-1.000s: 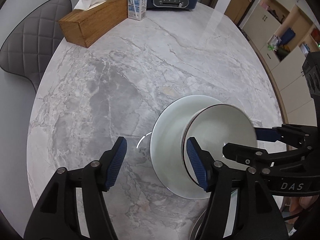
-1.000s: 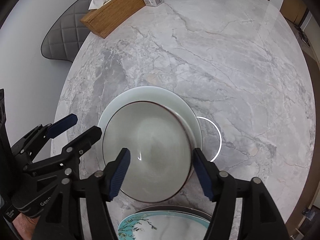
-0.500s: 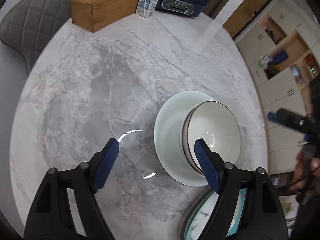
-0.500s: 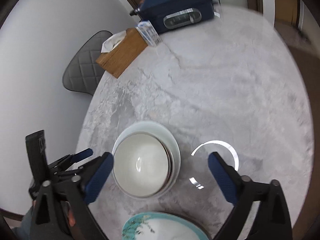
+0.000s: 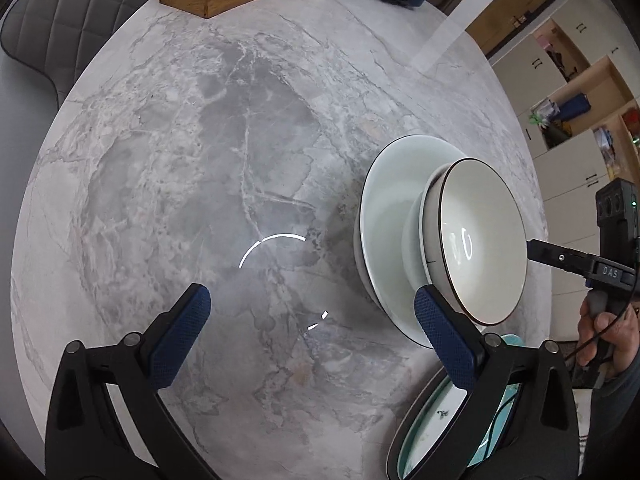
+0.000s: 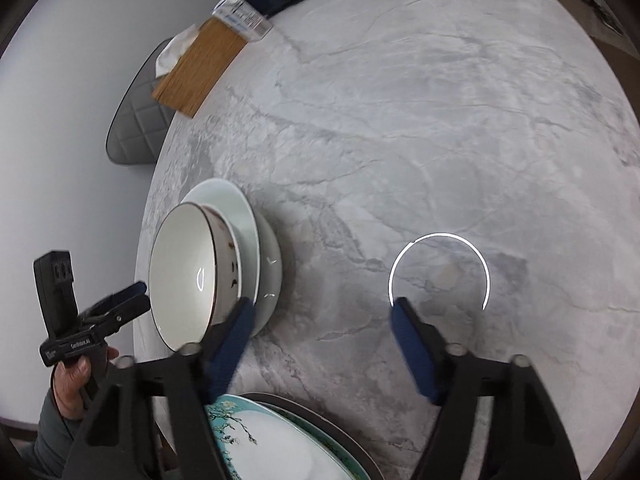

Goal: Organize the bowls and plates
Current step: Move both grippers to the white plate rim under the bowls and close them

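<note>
The glazed bowl (image 5: 476, 240) stacked on the white plate (image 5: 390, 216) looks slippery and fragile, best pinched at its rim; left gripper (image 5: 310, 316) opening wide and empty, right gripper (image 6: 322, 320) closing on nothing

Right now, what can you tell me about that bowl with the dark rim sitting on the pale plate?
The bowl is glossy and off-white inside, apparently ceramic, with a thin dark line round its rim. It is empty and stands upright; a ceiling light glints on its inner wall. Small reddish-brown marks dot its outer wall. It rests in a wider pale plate on the marble table. Neither hand-held gripper touches it.
</note>
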`<state>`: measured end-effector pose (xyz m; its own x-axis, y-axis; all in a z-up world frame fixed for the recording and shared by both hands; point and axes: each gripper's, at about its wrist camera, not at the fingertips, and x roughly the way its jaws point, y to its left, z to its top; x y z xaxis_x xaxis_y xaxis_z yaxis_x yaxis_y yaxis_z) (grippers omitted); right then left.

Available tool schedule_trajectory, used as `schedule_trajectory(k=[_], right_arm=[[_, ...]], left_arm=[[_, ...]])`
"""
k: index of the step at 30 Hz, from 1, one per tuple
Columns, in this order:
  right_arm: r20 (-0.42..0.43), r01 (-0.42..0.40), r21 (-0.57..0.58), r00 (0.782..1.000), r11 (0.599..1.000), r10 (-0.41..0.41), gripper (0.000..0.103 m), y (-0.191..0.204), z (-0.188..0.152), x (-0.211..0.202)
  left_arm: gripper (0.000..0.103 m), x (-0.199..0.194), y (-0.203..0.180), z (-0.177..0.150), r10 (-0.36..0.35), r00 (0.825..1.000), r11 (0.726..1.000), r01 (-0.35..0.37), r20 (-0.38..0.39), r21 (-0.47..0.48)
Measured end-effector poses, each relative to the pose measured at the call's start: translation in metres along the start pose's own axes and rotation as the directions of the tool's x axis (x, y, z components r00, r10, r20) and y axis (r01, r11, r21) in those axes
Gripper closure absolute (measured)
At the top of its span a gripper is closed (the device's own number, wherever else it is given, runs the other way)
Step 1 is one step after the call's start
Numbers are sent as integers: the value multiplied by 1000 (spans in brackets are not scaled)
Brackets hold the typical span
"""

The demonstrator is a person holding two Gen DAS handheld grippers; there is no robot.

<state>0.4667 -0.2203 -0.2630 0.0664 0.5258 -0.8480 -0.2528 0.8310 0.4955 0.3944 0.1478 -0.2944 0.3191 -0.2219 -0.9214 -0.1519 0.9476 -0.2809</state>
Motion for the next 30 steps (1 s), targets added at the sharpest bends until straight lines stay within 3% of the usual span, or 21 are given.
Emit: schedule_trajectory(k=[4, 14, 25, 28, 30], right_arm=[[-9, -14, -13, 1000, 1000, 14, 47, 4, 5, 8], [-42, -8, -52, 999, 999, 6, 47, 15, 16, 24], [-64, -2, -71, 998, 997, -3, 48, 17, 18, 35], [-59, -3, -64, 998, 998, -1, 47, 15, 20, 37], [-64, 10, -65, 998, 998, -14, 40, 15, 20, 40]], left_arm=[[1, 7, 5, 3, 4, 1000, 1000, -4, -8, -28], [11, 17, 2, 7, 38, 999, 999, -38, -6, 25], [11, 44, -11, 18, 106, 993, 991, -101, -51, 88], [10, 51, -5, 23, 84, 995, 996, -81, -59, 46], [9, 56, -1, 23, 60, 996, 998, -59, -70, 19]])
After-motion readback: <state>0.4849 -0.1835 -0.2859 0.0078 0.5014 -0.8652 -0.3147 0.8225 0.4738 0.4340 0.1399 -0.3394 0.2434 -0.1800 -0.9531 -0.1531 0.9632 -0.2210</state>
